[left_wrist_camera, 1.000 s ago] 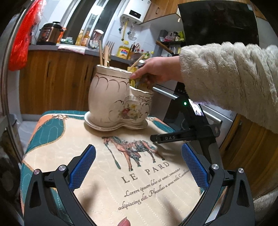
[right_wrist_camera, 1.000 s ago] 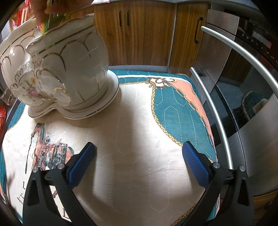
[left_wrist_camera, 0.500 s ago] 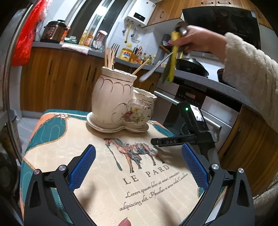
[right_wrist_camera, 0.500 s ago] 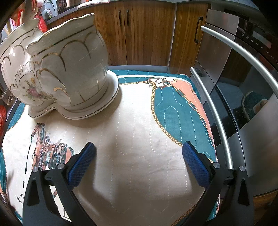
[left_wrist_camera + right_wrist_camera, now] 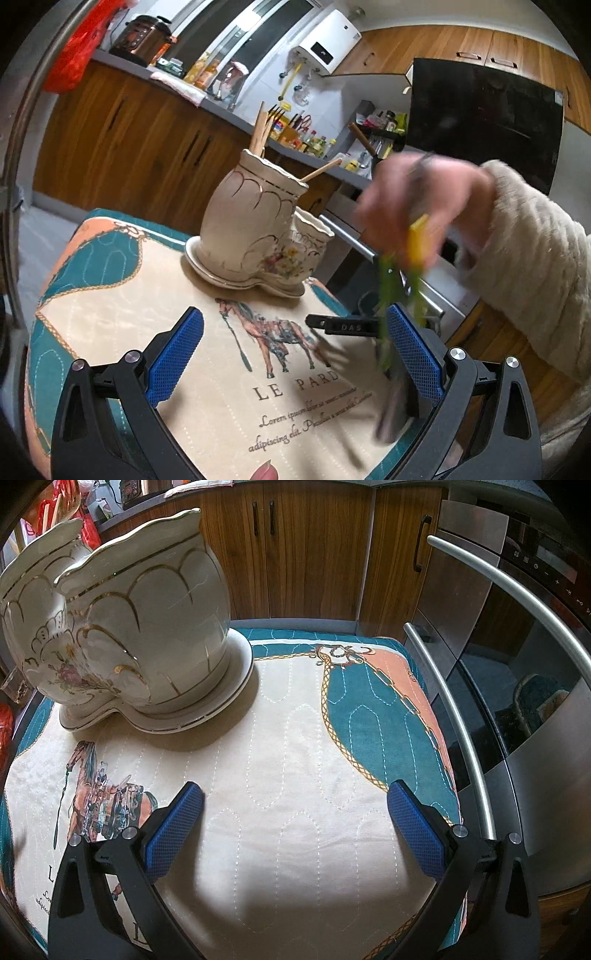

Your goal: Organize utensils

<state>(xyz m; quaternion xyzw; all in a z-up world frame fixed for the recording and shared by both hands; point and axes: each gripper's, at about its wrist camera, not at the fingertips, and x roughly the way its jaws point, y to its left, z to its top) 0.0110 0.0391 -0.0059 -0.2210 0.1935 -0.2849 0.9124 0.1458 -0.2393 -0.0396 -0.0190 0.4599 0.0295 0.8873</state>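
1. The left gripper hangs low over the quilted mat, its blue-padded jaws spread wide and gripping nothing. The right gripper is likewise wide apart and bare, above the mat's pale middle.
2. A bare hand in a fluffy cream sleeve holds a blurred bunch of utensils, yellow and green handled, above the mat's right edge, just beside the left gripper's right pad. Which utensils they are cannot be told through the blur.
3. The ceramic utensil holder stands on its saucer-like base toward the mat's far edge. It has a tall compartment and a lower one joined to it. Wooden chopsticks stick up from the tall one.
4. The step in hand looks like laying the bunch down for sorting. It would go best if they are spread flat and apart on the open mat, handles free, so the jaws can close across one at a time.
5. The holder is glazed, ribbed, gilt-lined and probably slippery and heavy. The padded mat should cushion the utensils and stop them sliding.
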